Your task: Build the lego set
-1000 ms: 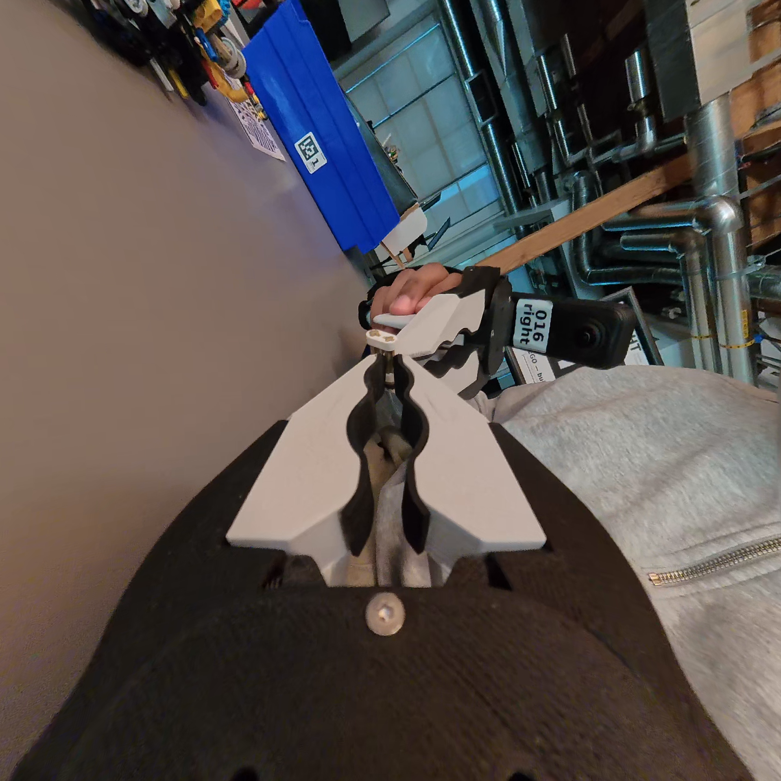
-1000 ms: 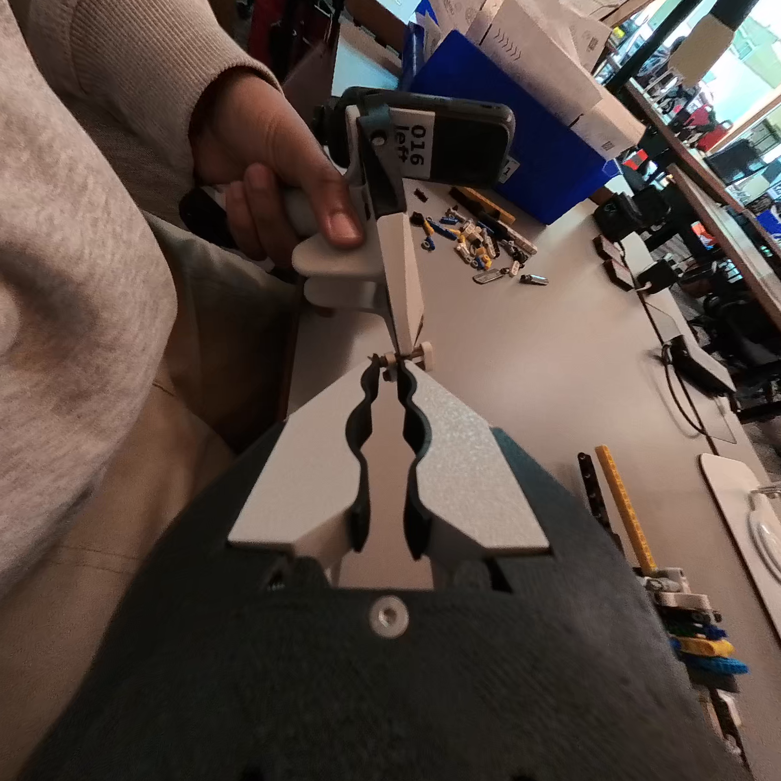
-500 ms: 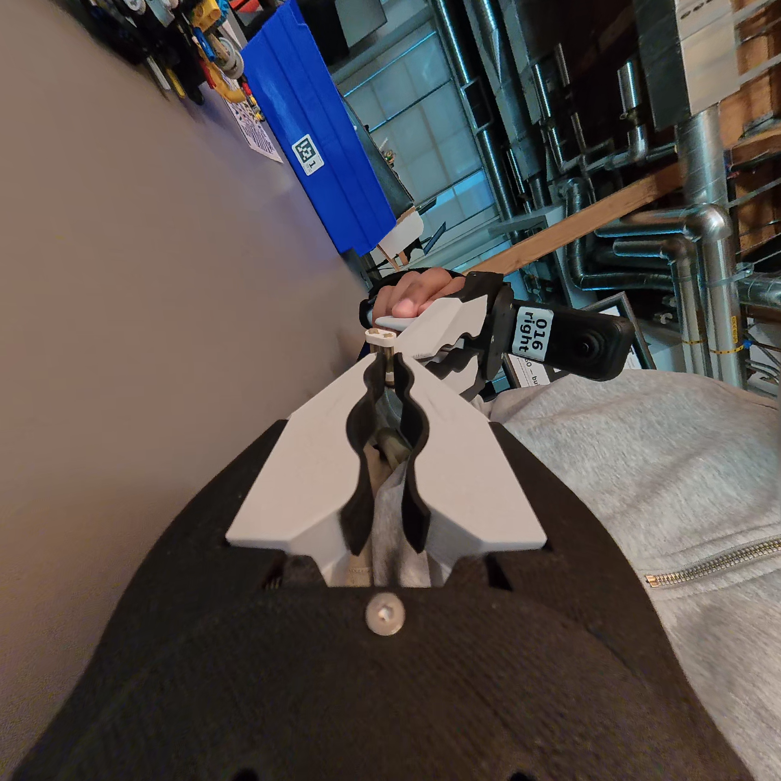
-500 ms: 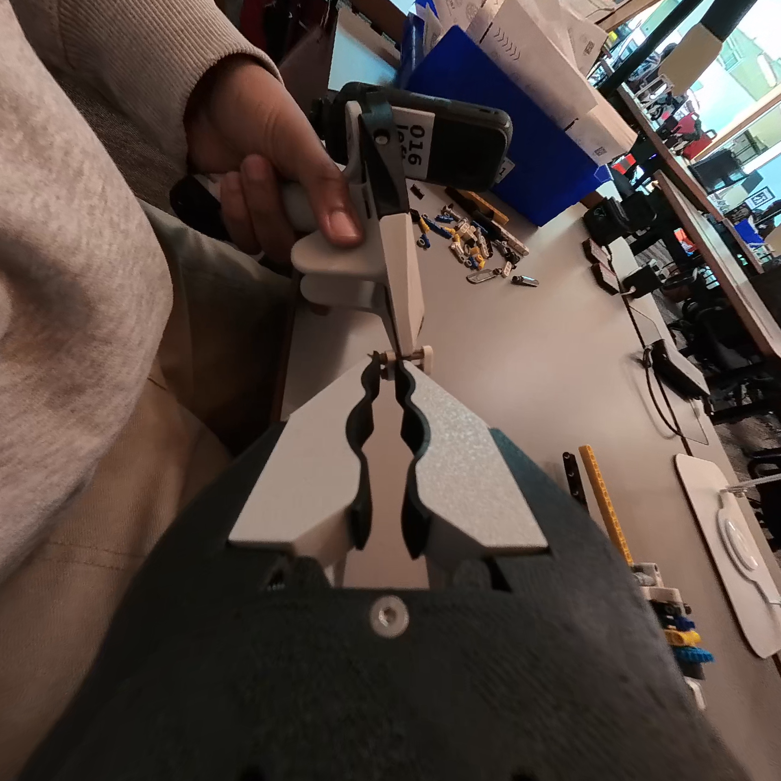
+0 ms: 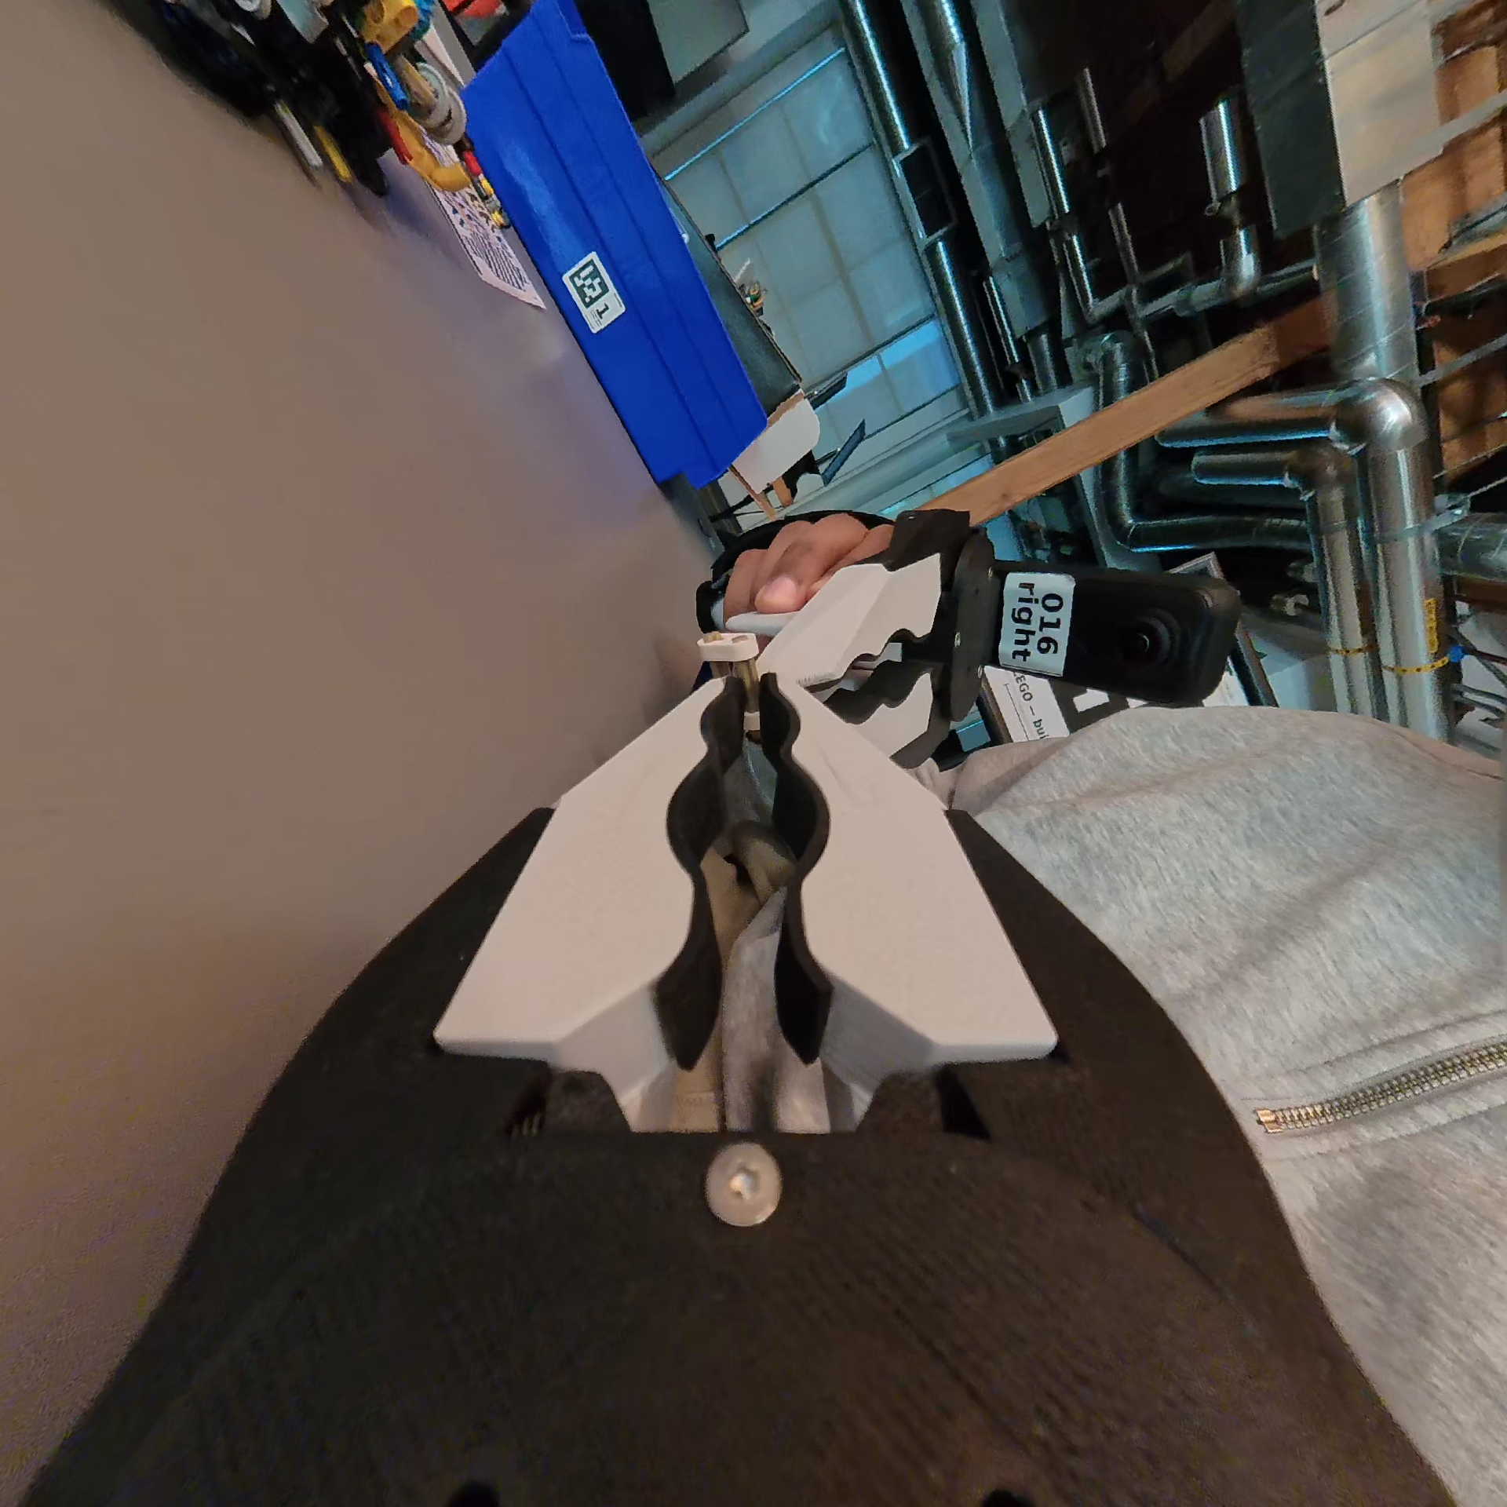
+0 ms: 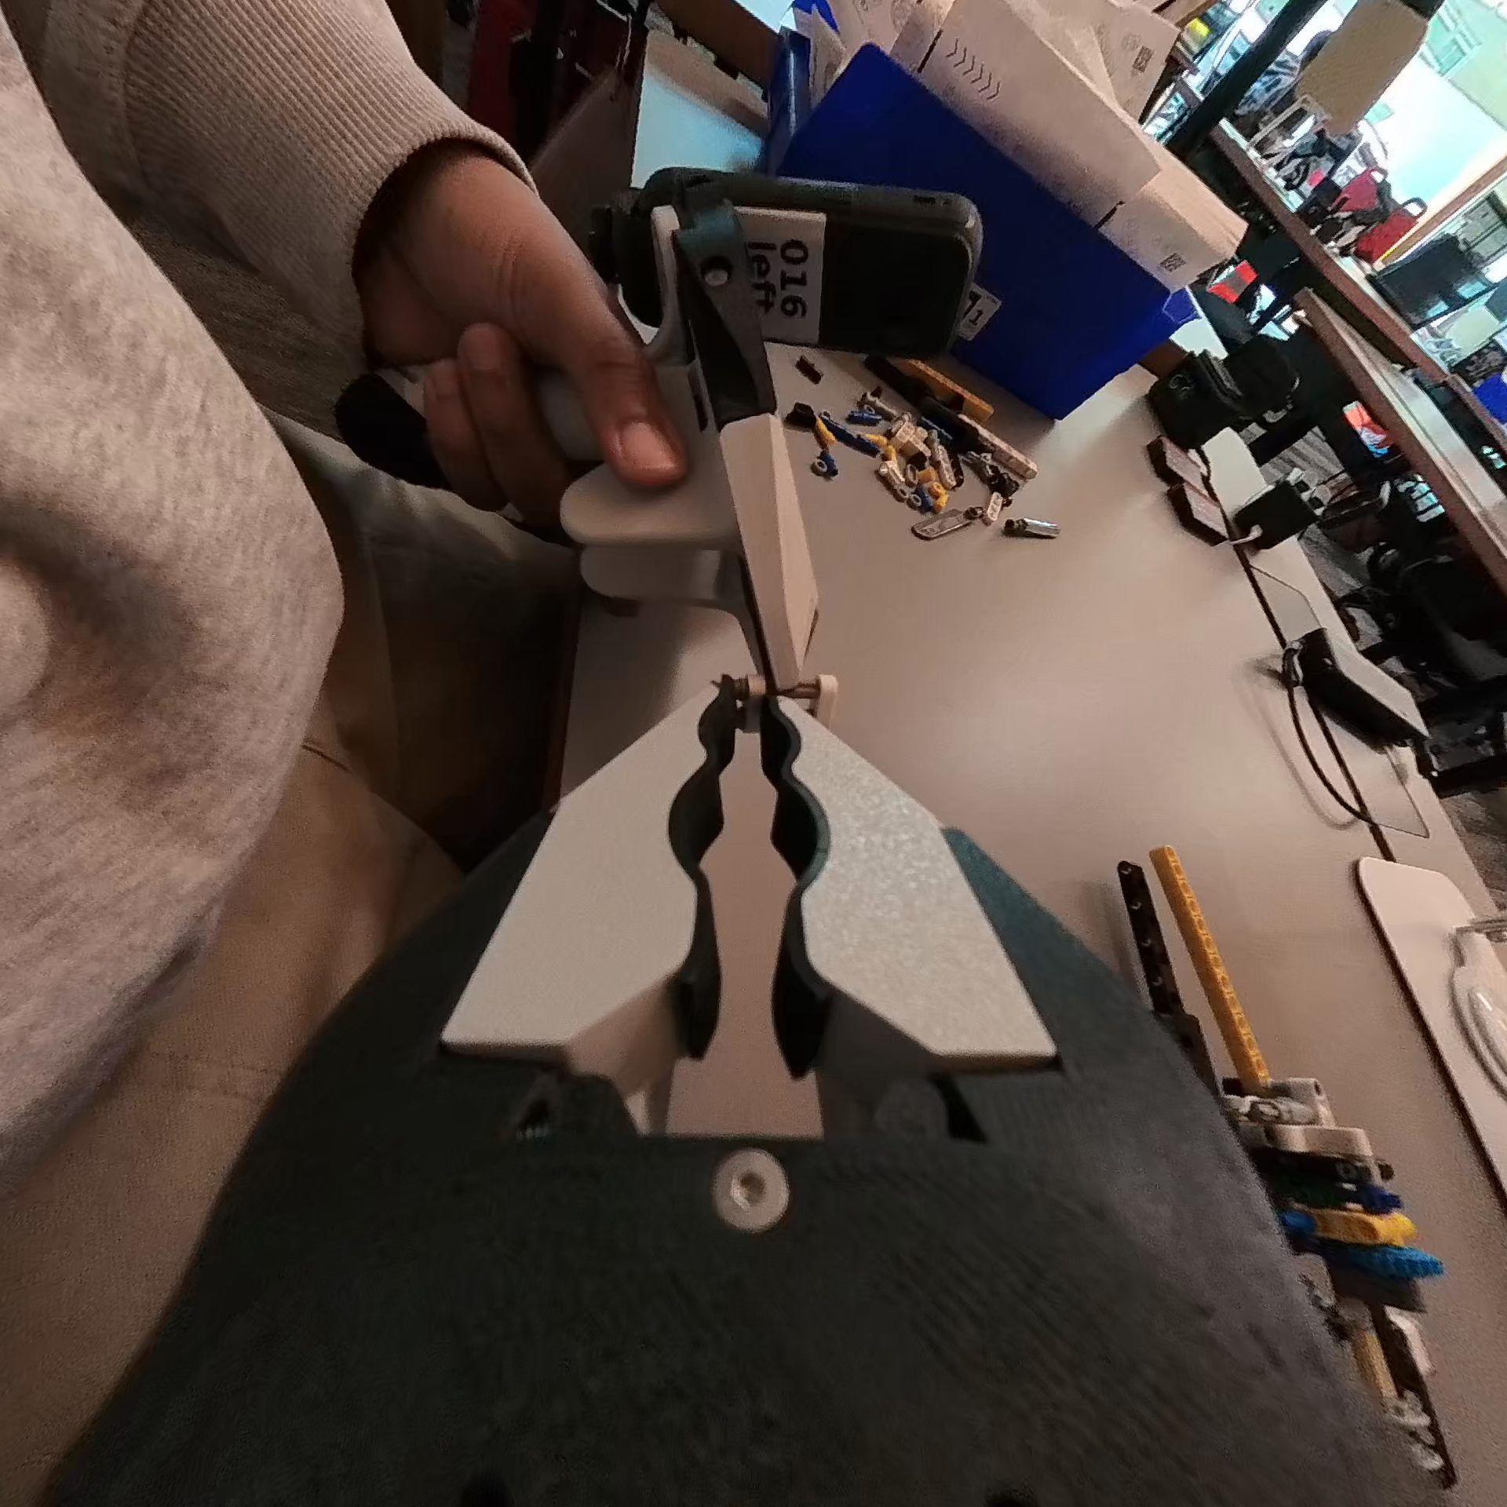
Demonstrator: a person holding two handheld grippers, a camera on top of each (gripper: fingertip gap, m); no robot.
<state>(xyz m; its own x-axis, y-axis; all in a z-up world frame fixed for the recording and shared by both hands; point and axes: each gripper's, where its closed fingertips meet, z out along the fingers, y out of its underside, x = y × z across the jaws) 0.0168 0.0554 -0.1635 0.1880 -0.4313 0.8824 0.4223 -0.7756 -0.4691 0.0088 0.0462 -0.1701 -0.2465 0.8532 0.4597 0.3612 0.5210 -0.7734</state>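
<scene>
Both grippers are held in the air by the table's near edge, tips meeting. My left gripper (image 5: 746, 703) is shut on a thin dark axle (image 5: 745, 675) with a small white connector (image 5: 728, 648) on its far end. In the right wrist view the axle (image 6: 803, 687) lies crosswise, with the connector (image 6: 825, 695) at its right end. The left gripper's finger (image 6: 775, 522) pinches the axle at its middle. My right gripper (image 6: 750, 711) is shut on the axle's left end, where a tiny white piece (image 6: 749, 718) sits. It also shows in the left wrist view (image 5: 815, 644).
On the grey table (image 6: 1019, 693) lie a pile of loose lego pieces (image 6: 921, 457), a blue bin (image 6: 978, 269), a yellow beam (image 6: 1199, 954) beside a black beam (image 6: 1150, 954), a part-built model (image 6: 1321, 1182) and a white board (image 6: 1419, 962). The person's grey sweatshirt (image 5: 1223, 938) is close by.
Both grippers keep their hold on the axle. The right wrist view has tilted a little, so the table's things sit slightly lower and to the right.
</scene>
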